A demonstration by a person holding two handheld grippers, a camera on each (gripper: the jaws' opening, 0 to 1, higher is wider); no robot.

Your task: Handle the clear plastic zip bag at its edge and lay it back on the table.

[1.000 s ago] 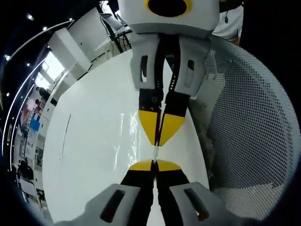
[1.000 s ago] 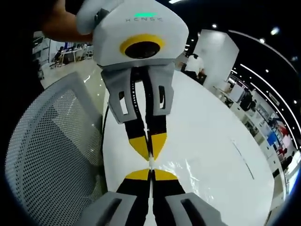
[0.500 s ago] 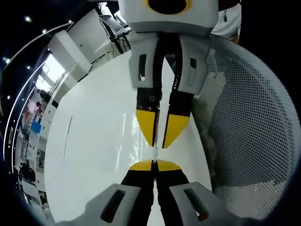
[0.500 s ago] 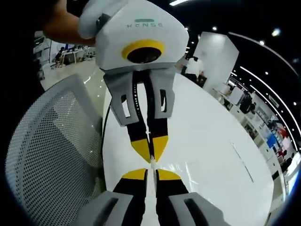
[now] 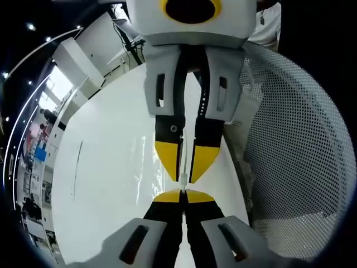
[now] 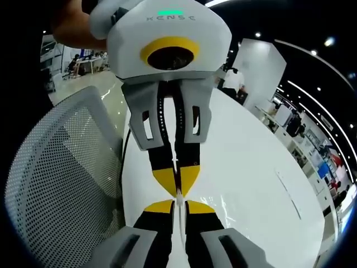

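Observation:
The clear zip bag shows as a thin pale edge (image 5: 183,176) running between the two grippers, which face each other tip to tip above the white table (image 5: 106,139). Faint glints of its film lie over the table (image 6: 220,200). My left gripper (image 5: 183,196) is shut on that edge; it comes down from the top of the right gripper view (image 6: 178,187) with its yellow tips pressed together. My right gripper (image 6: 178,206) stands slightly open, a narrow gap between its jaws; in the left gripper view (image 5: 184,167) its yellow tips flank the edge without clamping it.
A grey mesh chair back (image 5: 295,151) stands close beside the table edge, on the left in the right gripper view (image 6: 56,184). A person's hand (image 6: 72,28) holds the left gripper. Desks and people are far off in the hall.
The right gripper's jaws, shut on the bag edge a second ago, have parted a little. The two grippers have drawn slightly closer. The left gripper stays shut.

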